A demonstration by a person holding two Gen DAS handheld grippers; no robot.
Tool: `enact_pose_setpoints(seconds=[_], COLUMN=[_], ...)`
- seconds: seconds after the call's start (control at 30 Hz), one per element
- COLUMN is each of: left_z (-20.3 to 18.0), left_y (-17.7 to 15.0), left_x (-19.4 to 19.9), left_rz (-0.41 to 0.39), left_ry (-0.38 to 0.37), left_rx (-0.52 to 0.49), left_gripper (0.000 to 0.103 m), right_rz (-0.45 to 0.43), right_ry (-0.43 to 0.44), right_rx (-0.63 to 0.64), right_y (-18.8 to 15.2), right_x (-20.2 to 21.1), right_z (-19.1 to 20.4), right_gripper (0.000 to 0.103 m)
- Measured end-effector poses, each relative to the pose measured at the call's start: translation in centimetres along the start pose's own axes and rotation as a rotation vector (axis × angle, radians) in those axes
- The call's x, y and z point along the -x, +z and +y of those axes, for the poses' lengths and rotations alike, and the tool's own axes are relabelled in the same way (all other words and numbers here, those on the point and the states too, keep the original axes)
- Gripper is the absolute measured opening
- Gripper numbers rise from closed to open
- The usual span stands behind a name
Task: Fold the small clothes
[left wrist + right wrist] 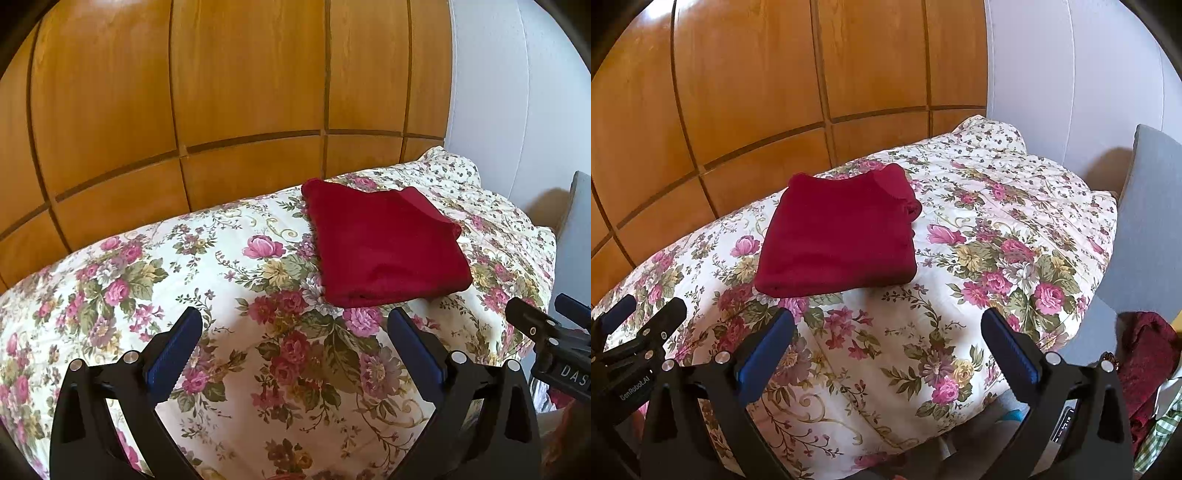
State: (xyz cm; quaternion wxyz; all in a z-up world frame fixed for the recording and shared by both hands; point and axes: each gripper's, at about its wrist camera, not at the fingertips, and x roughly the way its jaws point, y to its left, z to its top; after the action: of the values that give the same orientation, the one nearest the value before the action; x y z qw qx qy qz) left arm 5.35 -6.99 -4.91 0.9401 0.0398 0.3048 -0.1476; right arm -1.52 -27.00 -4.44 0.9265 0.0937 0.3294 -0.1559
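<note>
A dark red garment (384,243) lies folded into a neat rectangle on the floral quilt (221,295); it also shows in the right wrist view (838,240). My left gripper (295,325) is open and empty, held above the quilt just short of the garment's near edge. My right gripper (888,325) is open and empty, also short of the garment and a little to its right. Each gripper shows at the edge of the other's view: the right one (546,325) and the left one (642,314).
A wooden panelled wardrobe (221,92) stands behind the bed and a white wall (1071,74) to the right. A grey chair (1152,206) stands at the bed's right side. A pile of dark red and green checked clothes (1148,369) lies at the far right.
</note>
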Motion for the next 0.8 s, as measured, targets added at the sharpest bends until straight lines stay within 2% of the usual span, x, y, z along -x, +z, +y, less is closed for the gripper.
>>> enact_pose_setpoints(seconds=[0.8], left_z=[0.08], left_y=[-0.43], left_x=[-0.23], left_rz=[0.019], left_ry=[-0.016], left_rx=[0.000], left_gripper=[0.099], right_rz=[0.006], right_ry=[-0.002], right_rx=[-0.010], right_y=[-0.15], right_x=[-0.07], right_z=[-0.13], right_gripper=[0.101])
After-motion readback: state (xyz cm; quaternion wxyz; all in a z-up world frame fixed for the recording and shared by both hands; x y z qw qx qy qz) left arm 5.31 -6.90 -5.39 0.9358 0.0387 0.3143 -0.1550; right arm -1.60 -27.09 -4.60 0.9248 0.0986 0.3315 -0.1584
